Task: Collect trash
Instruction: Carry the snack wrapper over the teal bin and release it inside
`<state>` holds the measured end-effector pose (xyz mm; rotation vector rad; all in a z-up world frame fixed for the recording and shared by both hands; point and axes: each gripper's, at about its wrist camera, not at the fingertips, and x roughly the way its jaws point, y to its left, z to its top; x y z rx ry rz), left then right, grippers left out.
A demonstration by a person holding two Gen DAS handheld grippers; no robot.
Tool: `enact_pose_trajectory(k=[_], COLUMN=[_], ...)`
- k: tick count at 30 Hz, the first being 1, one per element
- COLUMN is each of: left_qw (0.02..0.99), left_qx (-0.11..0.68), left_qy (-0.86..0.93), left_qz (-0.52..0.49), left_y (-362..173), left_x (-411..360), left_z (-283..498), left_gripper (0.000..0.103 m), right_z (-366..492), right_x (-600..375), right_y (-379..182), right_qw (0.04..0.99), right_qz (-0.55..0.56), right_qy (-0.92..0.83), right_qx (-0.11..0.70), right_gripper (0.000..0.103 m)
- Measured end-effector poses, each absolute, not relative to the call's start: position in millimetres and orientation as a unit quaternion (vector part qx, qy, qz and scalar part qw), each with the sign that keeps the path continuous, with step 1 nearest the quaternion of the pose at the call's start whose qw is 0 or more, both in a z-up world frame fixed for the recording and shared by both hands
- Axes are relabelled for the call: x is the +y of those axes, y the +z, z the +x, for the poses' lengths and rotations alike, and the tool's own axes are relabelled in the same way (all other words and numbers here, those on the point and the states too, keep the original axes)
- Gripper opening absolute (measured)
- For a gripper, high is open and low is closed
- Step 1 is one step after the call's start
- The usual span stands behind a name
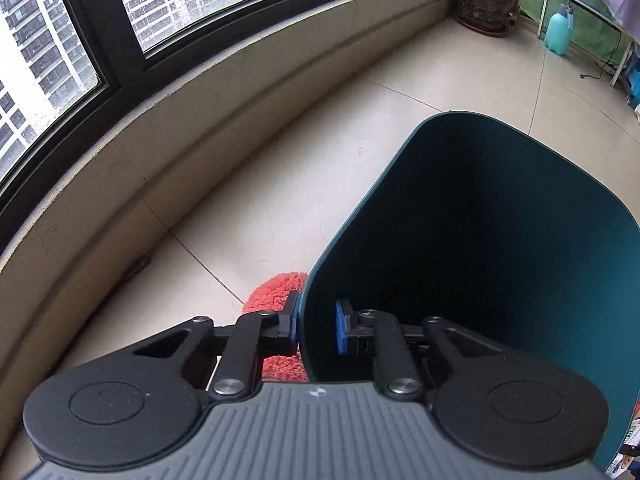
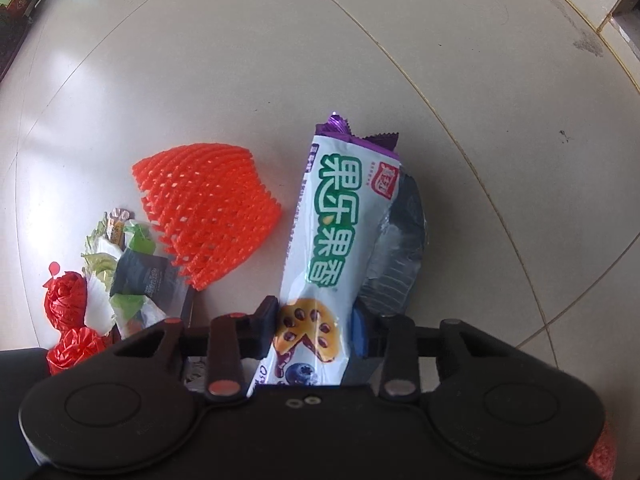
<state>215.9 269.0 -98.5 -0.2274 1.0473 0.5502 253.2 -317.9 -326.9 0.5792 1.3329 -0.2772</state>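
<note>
Nearest the left wrist camera, the left gripper (image 1: 316, 326) is clamped on the rim of a dark teal trash bin (image 1: 500, 240): one finger sits outside the wall, the blue pad (image 1: 341, 326) of the other sits inside, and the thin wall is pinched between them with the jaws drawn nearly together. Just beyond the outside finger, an orange-red fluffy mop head (image 1: 276, 300) lies on the pale tiled floor (image 1: 320, 140), touching or just beside the bin's base. A low ledge under a dark-framed window (image 1: 100, 40) curves along the left, and a potted plant (image 1: 484, 4) and a light blue jug (image 1: 559, 32) stand well apart at the far end.

At the right wrist camera, the right gripper (image 2: 314, 332) is partly closed on a white and purple snack wrapper (image 2: 332, 232) with green lettering, its lower end squeezed between both fingers, its purple crimped end pointing away over the floor. A crumpled silver foil piece (image 2: 400, 248) lies against the wrapper's right side. An orange foam fruit net (image 2: 208, 208) rests on the tiles just left of it, and further left a heap of small wrappers (image 2: 132, 264) and red plastic bags (image 2: 66, 304) lies together.
</note>
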Motion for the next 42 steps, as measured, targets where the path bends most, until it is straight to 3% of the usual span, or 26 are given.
enact_pose_trajectory(k=[6, 14, 23, 26, 35, 42], left_qw=[0.818, 0.813, 0.783, 0.802, 0.81, 0.808], left_qx=[0.505, 0.527, 0.584, 0.561, 0.549, 0.554], left_qy=[0.261, 0.226, 0.195, 0.199, 0.189, 0.179], left_qz=[-0.09, -0.097, -0.086, -0.049, -0.075, -0.089], left_y=[-96, -92, -86, -80, -79, -90], left_x=[247, 213, 196, 194, 196, 206], left_z=[198, 170, 163, 160, 156, 156], left_gripper=[0.009, 0.014, 0.015, 0.014, 0.014, 0.014], right_z=[248, 259, 250, 250, 246, 261], right_x=[-318, -281, -156, -108, 20, 54], right_y=[-271, -147, -34, -15, -42, -76], right_qw=[0.77, 0.834, 0.842, 0.83, 0.793, 0.77], right_qz=[0.216, 0.137, 0.06, 0.032, -0.072, -0.121], right_qy=[-0.086, 0.036, 0.24, 0.293, 0.36, 0.364], right_qx=[0.594, 0.533, 0.479, 0.474, 0.487, 0.51], right_gripper=[0.029, 0.029, 0.029, 0.029, 0.029, 0.029])
